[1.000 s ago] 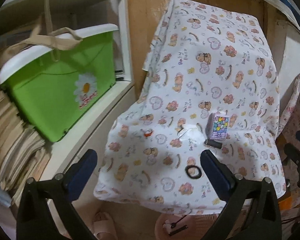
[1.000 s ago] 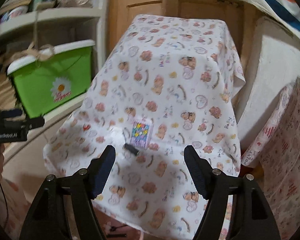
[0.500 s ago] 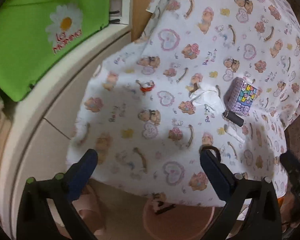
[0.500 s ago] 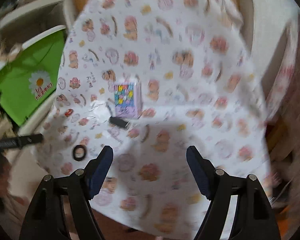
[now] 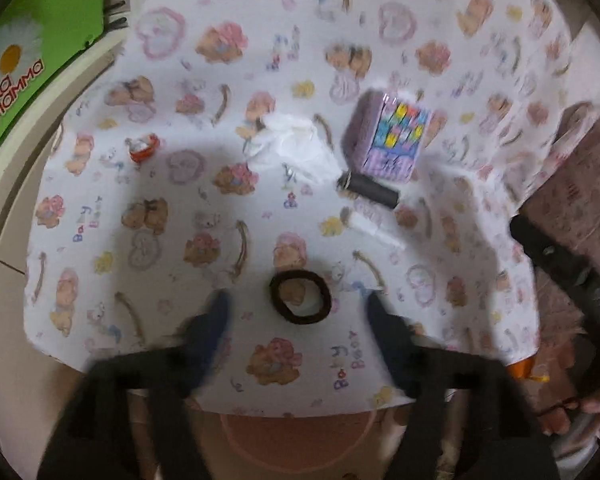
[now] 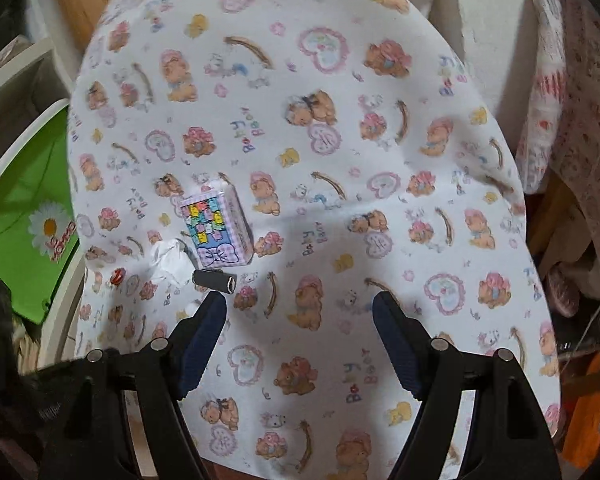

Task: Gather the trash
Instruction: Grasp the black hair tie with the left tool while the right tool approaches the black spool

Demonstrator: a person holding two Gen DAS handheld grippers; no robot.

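Left view: the left hand-held gripper (image 5: 298,308) is closing with nothing held, the hair tie (image 5: 300,297) low centre between its fingertips, likely its pick. Right view: the right hand-held gripper (image 6: 298,312) hangs open and empty, the black tube (image 6: 215,280) just above its left fingertip on the counter (image 6: 380,160).

A green bin (image 5: 40,36) with a daisy sticker sits on a white shelf (image 5: 32,140), beside the teddy-print cloth (image 6: 340,160).

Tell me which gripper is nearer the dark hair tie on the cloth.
Left. The left gripper hangs right over the hair tie, jaws closing either side of it, not yet touching. The right gripper sits by the black cylinder, with the hair tie outside its view.
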